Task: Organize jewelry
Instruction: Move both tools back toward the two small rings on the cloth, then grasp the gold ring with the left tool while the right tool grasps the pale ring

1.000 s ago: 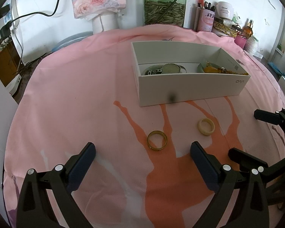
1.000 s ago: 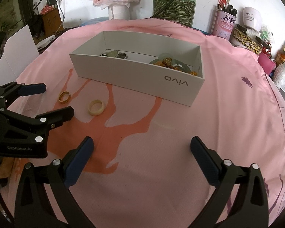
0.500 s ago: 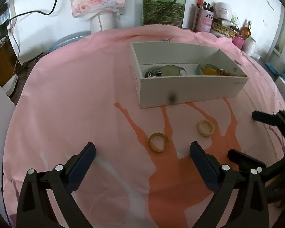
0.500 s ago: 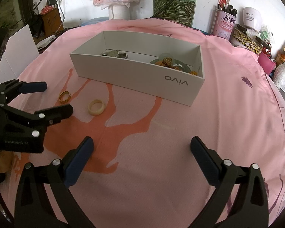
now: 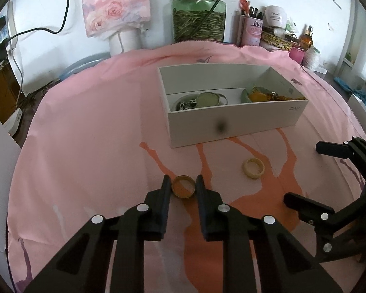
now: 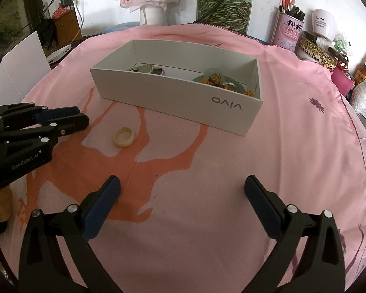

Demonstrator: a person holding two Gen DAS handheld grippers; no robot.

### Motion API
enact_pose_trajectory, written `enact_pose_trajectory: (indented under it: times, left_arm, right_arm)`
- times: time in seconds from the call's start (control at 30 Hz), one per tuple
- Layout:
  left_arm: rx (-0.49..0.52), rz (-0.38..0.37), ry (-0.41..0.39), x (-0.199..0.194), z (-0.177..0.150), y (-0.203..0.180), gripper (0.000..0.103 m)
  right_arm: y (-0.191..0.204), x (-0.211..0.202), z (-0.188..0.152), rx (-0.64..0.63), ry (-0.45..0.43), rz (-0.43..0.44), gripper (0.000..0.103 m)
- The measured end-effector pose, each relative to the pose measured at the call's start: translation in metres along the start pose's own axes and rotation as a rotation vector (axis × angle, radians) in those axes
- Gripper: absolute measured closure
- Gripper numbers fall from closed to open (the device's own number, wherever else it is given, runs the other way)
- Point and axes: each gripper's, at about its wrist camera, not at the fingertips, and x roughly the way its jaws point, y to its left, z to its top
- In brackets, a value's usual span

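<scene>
The left gripper jaws are closing on the gold ring, lower centre. The right gripper jaws gape empty; the cream ring lies upper left of them.

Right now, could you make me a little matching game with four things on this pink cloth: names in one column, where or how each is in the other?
Things:
1. gold ring
2. cream ring
3. box
4. right tool

Places or states:
A. holds jewelry already
B. lies free on the cloth
C. wide open, nothing between its fingers
D. between the closing fingers of the left tool

Pairs: 1-D, 2-B, 3-A, 4-C
</scene>
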Motion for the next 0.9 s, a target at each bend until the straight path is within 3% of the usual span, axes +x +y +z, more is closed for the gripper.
enact_pose_trajectory:
  times: [0.37, 0.47, 0.67, 0.73, 0.9]
  left_arm:
    - [-0.067, 0.021, -0.042, -0.014, 0.011, 0.022, 0.082]
    - [-0.066, 0.021, -0.043, -0.016, 0.01, 0.024, 0.082]
    - [-0.08, 0.01, -0.052, -0.019, 0.01, 0.026, 0.082]
    - [-0.078, 0.005, -0.048, -0.019, 0.01, 0.025, 0.082]
    - [-0.06, -0.004, -0.037, -0.016, 0.008, 0.021, 0.082]
  right_arm:
    - [0.014, -0.014, 0.008, -0.006, -0.113, 0.101, 0.011]
    - [0.028, -0.008, 0.017, -0.046, -0.107, 0.095, 0.023]
    - [0.04, 0.01, 0.028, -0.089, -0.045, 0.104, 0.058]
    - [0.038, 0.009, 0.027, -0.082, -0.051, 0.106, 0.08]
    - [0.028, 0.0, 0.023, -0.064, -0.083, 0.092, 0.082]
